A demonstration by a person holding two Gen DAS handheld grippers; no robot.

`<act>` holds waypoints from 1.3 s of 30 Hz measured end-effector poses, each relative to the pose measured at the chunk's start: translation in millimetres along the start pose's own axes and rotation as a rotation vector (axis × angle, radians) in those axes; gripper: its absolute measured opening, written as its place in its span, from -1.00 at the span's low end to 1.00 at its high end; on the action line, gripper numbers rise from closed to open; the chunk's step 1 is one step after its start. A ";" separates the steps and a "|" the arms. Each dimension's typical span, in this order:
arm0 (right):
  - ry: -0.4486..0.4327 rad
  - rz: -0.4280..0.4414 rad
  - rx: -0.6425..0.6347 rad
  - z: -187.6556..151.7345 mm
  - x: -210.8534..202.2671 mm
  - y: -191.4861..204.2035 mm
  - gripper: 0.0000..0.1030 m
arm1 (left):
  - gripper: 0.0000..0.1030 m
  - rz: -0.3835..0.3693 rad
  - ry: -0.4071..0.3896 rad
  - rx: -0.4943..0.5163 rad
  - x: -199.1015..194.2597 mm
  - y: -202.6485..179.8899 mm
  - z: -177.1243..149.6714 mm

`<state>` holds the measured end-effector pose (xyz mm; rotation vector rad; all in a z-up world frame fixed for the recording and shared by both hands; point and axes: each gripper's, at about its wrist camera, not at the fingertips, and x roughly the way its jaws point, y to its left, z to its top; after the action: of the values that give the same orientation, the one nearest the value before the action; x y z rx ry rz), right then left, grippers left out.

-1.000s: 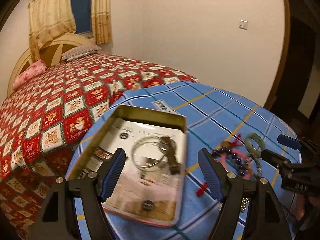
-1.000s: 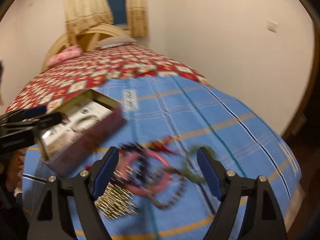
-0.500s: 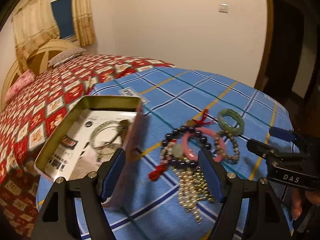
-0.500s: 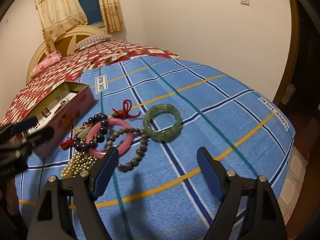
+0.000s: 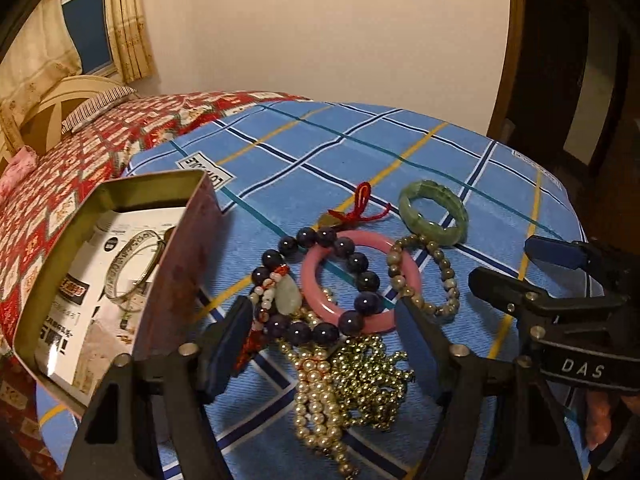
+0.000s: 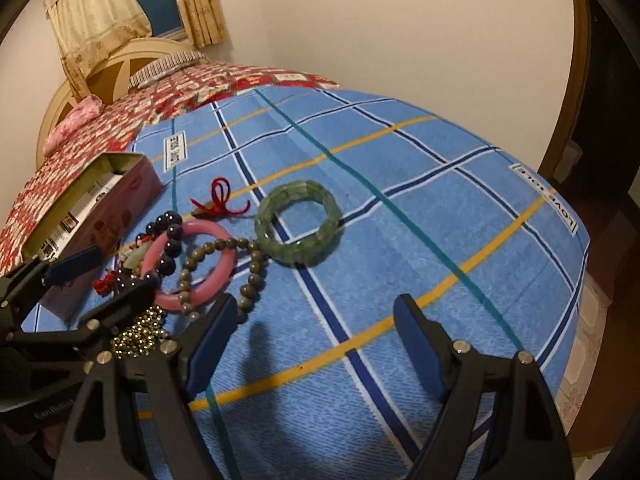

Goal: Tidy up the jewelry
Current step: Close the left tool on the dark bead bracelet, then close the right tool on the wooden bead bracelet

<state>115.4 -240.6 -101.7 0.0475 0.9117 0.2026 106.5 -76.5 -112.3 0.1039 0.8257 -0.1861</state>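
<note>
One silver bangle (image 5: pixel 134 268) lies in the tin (image 5: pixel 182 264); beside it the pink bangle (image 5: pixel 360 276), green bracelet (image 6: pixel 299 222) and bead strands (image 5: pixel 348 384) await, both grippers' jaws spread and empty.

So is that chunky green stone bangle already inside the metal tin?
No, the chunky green stone bangle lies on the blue checked cloth, well apart from the open metal tin.

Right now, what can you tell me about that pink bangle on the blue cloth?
The pink bangle is one smooth, glossy ring, like stone or glass. It lies flat on the blue cloth, with the dark bead bracelet draped over it and the grey-green bead bracelet overlapping its right edge. The open left tongs are near it, not touching.
</note>
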 end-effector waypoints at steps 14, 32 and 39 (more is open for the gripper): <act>0.012 -0.028 -0.013 -0.6 1.8 3.4 0.59 | -0.76 -0.161 -0.104 -0.042 -22.0 11.4 -1.7; -0.046 0.012 -0.034 -1.0 -11.2 13.0 0.33 | -0.77 -0.147 -0.237 -0.124 -74.5 36.7 6.9; -0.036 0.103 -0.138 0.3 -14.1 46.9 0.06 | -0.77 -0.145 -0.255 -0.127 -83.3 38.8 6.8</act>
<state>100.0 -197.3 -84.6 -0.0297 0.8581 0.3584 64.0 -29.3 -45.4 -0.0980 0.5893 -0.2771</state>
